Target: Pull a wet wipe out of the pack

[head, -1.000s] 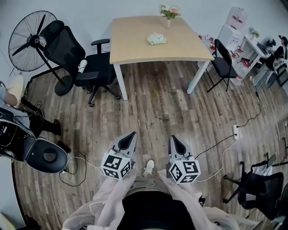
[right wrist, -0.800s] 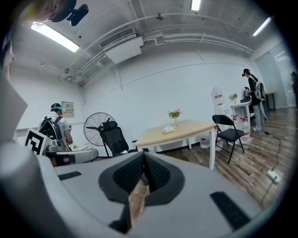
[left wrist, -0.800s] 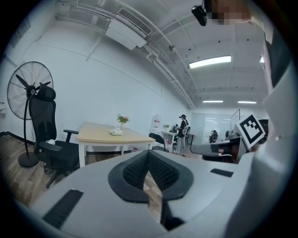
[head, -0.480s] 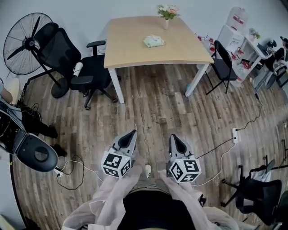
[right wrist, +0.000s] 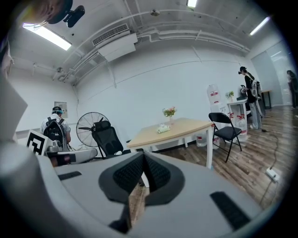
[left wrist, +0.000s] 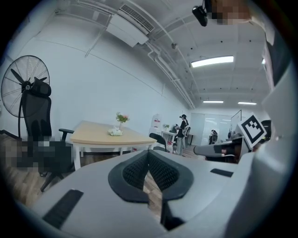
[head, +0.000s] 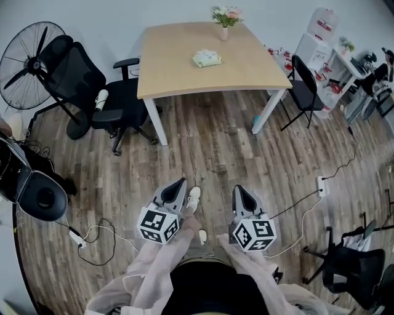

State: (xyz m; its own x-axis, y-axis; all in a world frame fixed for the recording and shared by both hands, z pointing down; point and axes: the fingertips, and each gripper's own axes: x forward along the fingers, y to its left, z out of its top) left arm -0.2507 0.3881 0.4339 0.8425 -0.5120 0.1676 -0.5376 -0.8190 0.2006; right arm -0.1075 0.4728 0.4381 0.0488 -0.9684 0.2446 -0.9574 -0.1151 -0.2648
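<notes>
A pale green wet wipe pack (head: 207, 58) lies on the wooden table (head: 178, 74) far ahead, near a small vase of flowers (head: 223, 18). The pack also shows small on the table in the left gripper view (left wrist: 115, 132) and the right gripper view (right wrist: 163, 129). My left gripper (head: 180, 183) and right gripper (head: 237, 189) are held side by side above the wood floor, well short of the table. Both point toward it, shut, with nothing between their jaws.
A black office chair (head: 92, 86) and a standing fan (head: 24, 58) stand left of the table. A folding chair (head: 305, 86) and white shelves (head: 329, 49) are at the right. Cables and a power strip (head: 321, 183) lie on the floor. The person's shoe (head: 193, 198) steps forward.
The table and chairs have drawn a little nearer and shifted left in the head view as the person walks forward. A shoe has stepped ahead between the grippers. Both grippers stay shut.
</notes>
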